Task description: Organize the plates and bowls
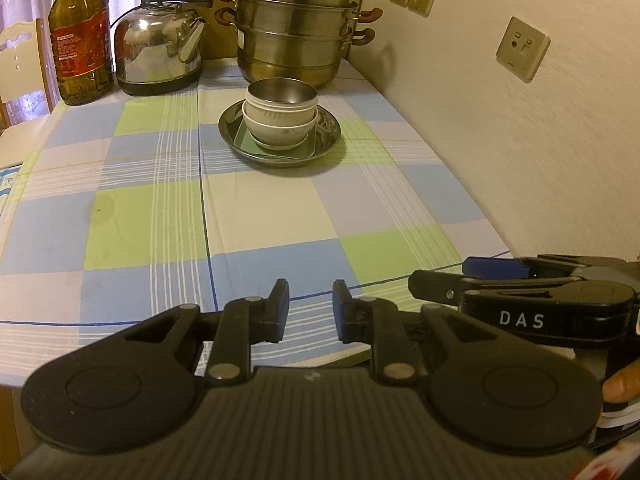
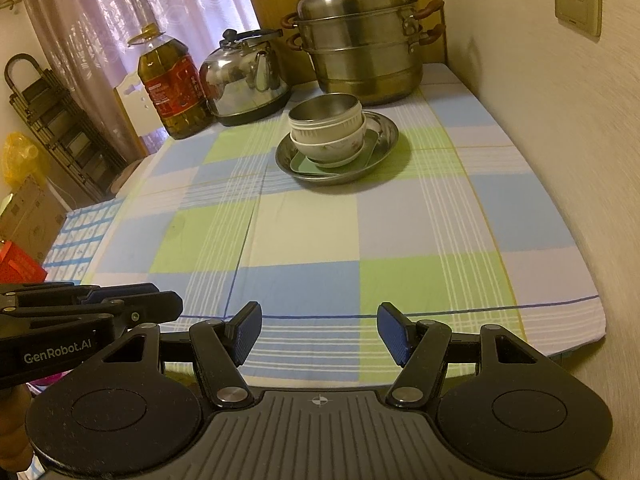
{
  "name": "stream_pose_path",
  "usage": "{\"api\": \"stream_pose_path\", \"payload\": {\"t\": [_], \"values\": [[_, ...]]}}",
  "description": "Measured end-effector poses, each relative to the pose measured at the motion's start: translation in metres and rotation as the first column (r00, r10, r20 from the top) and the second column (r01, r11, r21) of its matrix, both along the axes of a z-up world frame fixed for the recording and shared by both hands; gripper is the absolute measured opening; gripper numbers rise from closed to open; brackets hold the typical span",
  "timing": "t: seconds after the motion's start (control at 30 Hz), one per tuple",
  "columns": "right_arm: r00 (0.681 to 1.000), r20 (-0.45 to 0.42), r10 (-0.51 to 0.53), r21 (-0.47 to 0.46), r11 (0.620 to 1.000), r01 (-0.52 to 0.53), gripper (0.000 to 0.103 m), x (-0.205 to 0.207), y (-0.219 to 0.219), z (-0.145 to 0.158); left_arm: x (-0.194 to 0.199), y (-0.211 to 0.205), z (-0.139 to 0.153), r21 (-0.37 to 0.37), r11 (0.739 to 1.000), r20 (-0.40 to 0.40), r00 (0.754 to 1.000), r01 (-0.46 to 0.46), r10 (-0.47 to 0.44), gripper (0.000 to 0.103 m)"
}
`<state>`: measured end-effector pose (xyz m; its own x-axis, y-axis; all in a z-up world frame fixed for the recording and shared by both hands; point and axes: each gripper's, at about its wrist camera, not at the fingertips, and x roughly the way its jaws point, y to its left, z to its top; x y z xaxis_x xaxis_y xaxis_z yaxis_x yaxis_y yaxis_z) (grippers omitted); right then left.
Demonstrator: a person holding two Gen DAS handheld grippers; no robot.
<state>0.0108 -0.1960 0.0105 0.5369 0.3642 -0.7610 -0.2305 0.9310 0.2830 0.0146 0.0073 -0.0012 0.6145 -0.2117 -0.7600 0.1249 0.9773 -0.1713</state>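
Left wrist view: left claw [image 1: 311, 308] pitched down over the near edge of the surface [image 1: 168, 208], pads a narrow gap apart, nothing between them. Right claw [image 1: 440, 276] enters from the right edge, seen side-on; a fingertip [image 1: 620, 386] of the person shows beside its body. The stack sits well ahead at the far middle: steel plate [image 1: 324, 145] flat, a green square dish [image 1: 252, 142] in it, white bowl [image 1: 280, 130] on that, steel-lined bowl [image 1: 280, 98] nested on top. All stand upright, mouths up (round pieces, so no long axis to log). Behind them: steamer pot [image 1: 294, 28], kettle [image 1: 160, 52], oil bottle [image 1: 80, 36].

Right wrist view: right claw [image 2: 320, 332] also pitched down at the near edge, pads wide apart and empty. Left claw [image 2: 160, 306] comes in from the left, its gap not readable from here. Same stack on the plate [image 2: 384, 140], bowls [image 2: 328, 128] upright, clear of both claws
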Motion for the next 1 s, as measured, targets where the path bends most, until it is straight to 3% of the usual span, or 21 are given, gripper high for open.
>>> {"api": "stream_pose_path", "payload": {"t": [1.0], "values": [[1.0,0.0,0.011,-0.012,1.0,-0.011,0.064,0.0033,0.0096,-0.0008,0.0016,0.0069,-0.0005,-0.009,1.0,-0.001,1.0,-0.011,0.011,0.022]]}}
